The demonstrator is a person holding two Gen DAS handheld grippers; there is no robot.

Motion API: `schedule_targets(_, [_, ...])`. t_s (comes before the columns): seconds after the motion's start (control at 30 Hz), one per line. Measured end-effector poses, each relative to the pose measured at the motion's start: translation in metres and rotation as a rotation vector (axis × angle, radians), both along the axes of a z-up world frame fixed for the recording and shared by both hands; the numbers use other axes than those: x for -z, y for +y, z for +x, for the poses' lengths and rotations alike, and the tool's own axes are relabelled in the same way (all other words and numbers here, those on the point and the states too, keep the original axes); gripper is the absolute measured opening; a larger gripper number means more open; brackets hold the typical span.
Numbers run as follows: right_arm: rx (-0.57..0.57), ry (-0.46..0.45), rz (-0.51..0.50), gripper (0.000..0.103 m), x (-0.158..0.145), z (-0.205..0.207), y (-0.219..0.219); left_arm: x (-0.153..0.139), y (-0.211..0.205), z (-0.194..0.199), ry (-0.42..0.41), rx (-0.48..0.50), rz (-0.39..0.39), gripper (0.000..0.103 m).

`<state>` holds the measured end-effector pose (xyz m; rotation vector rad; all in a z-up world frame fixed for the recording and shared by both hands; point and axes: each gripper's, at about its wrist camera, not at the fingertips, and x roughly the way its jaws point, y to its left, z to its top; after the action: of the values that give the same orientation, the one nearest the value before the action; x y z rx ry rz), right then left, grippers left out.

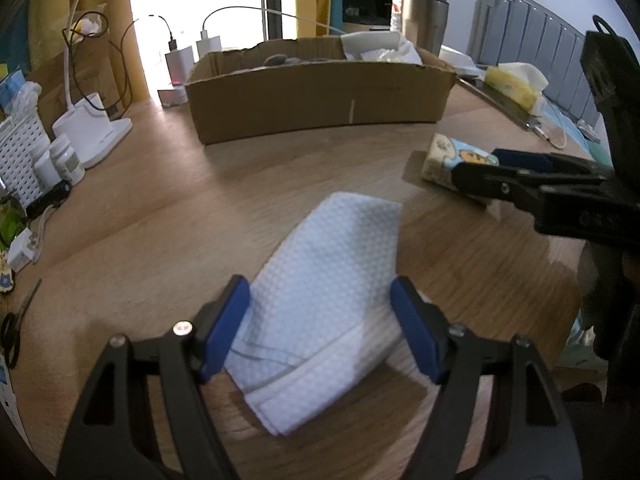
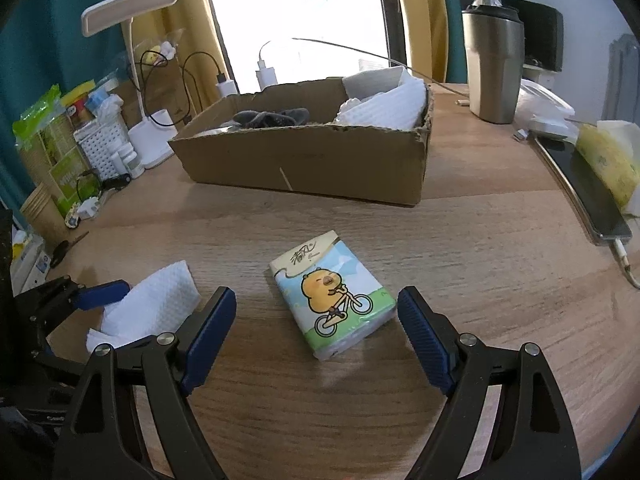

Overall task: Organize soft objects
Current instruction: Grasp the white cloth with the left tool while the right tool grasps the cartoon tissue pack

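Folded white cloth [image 1: 332, 280] lies between left gripper's [image 1: 320, 320] spread jaws.

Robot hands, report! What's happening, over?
Left gripper open, straddling white cloth. Right gripper open, lined up on tissue pack. Cardboard box ahead, path clear.

Light wood-grain tabletop [image 2: 460, 248]; mustard-yellow curtains [image 2: 132, 12] flank an overexposed bright window [image 2: 292, 4]; teal wall [image 2: 44, 40] at left.
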<state>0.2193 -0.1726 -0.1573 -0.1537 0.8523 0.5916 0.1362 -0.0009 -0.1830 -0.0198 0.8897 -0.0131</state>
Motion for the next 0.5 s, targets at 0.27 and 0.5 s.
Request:
schedule_targets(0.27, [0.019, 0.003, -0.037, 0.085, 0.002, 0.013, 0.004, -0.003, -0.010, -0.003, -0.019, 0.073, -0.009, 0.041])
schedule_targets(0.5, [0.000, 0.011, -0.092, 0.085, 0.007, 0.016, 0.012, -0.006, 0.000, 0.000, -0.007, 0.074, -0.099, 0.022])
